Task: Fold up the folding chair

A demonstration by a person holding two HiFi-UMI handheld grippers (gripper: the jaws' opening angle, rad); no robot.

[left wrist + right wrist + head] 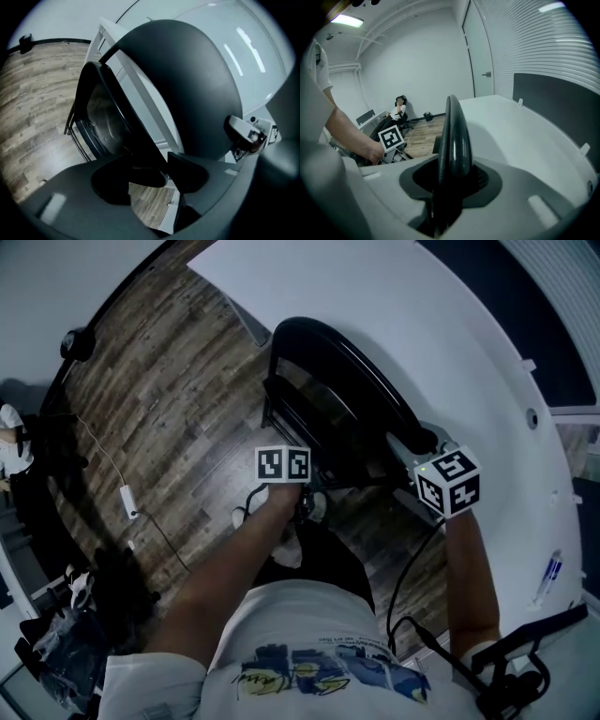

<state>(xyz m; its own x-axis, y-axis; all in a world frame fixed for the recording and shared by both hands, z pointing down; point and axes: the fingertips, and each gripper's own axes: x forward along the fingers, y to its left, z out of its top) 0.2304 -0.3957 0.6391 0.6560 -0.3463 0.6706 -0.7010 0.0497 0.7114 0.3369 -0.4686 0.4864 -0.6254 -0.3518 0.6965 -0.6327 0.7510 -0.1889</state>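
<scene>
The black folding chair [337, 381] stands on the wood floor against a white table [450, 352]. My left gripper [150, 180] is open, and the dark edge of the chair's seat [101, 117] runs down between its jaws, with floor showing in the gap. The rounded backrest [187, 84] fills the view beyond. My right gripper [452, 183] is open around the backrest's thin rim [453, 136], which stands upright between the pads with a gap on its right side. In the head view the right gripper [419, 443] is at the backrest's top end, and the left gripper's marker cube [281, 465] is by the seat.
A white cable and power adapter [128, 501] lie on the floor to the left. Dark bags [56, 634] are heaped at lower left. A person [398, 110] sits at the far wall. A closed door [480, 56] is behind the table.
</scene>
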